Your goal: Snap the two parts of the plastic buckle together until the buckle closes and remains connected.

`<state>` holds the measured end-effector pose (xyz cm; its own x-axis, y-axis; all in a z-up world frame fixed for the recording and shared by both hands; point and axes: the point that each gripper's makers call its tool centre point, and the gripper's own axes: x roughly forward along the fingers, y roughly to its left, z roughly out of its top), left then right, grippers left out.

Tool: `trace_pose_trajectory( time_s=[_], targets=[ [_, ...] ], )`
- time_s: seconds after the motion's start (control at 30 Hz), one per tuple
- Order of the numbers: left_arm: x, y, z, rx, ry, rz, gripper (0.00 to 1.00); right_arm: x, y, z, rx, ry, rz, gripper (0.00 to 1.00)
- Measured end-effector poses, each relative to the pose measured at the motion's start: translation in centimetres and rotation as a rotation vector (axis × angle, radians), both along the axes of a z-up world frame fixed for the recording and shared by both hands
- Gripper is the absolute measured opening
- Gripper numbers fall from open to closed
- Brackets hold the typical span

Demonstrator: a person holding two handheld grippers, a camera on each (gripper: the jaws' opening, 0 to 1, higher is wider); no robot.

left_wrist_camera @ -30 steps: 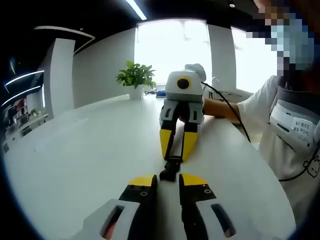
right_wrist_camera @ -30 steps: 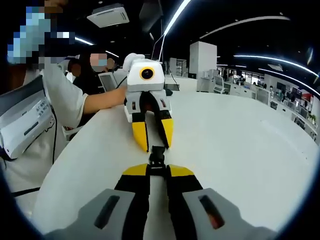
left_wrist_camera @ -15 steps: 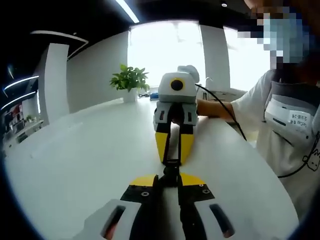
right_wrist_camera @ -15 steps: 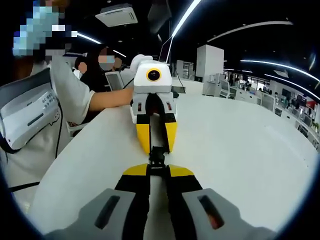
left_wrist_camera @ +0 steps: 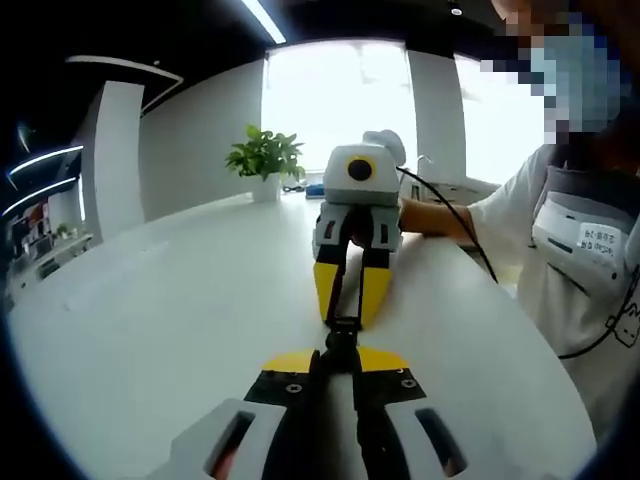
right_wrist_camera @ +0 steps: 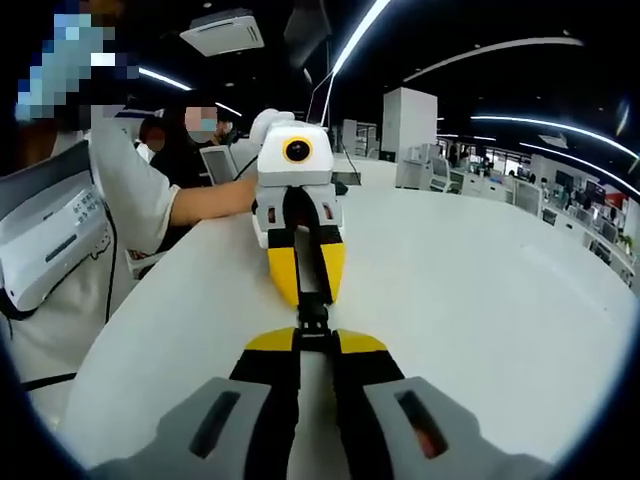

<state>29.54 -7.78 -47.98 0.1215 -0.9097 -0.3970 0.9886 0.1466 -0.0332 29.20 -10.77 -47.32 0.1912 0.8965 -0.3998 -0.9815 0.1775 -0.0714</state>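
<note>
black plastic buckle sits between the two tongs, just above the white table. left tongs clamped on one half, right tongs clamped on the other, tips facing w/ barely a gap. can't tell if halves have latched. buckle looks light, stiff, prob slick; the prongs should flex, so best hold each half by its solid rear body, not the springy tips. potted plant at far edge, person's sleeve beside.

The print on the person's shirt is unreadable.
</note>
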Motion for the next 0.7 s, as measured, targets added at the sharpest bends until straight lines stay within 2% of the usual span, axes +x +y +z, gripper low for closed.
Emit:
trace_pose_trajectory(
  time_s=[0.13, 0.37, 0.53, 0.7],
  targets=[
    [0.51, 0.13, -0.01, 0.005, -0.005, 0.033, 0.11, 0.45, 0.01, -0.04, -0.012, -0.003, -0.054, 0.11],
    [0.42, -0.08, -0.06, 0.002, 0.000, 0.032, 0.12, 0.23, 0.34, -0.06, -0.022, -0.016, -0.056, 0.11],
    [0.35, -0.12, 0.09, 0.011, -0.055, 0.023, 0.14, 0.26, 0.39, -0.07, -0.021, -0.015, -0.056, 0.11],
    [0.15, 0.31, 0.07, 0.016, -0.037, 0.008, 0.14, 0.18, 0.44, -0.08, -0.020, -0.017, -0.051, 0.11]
  ],
)
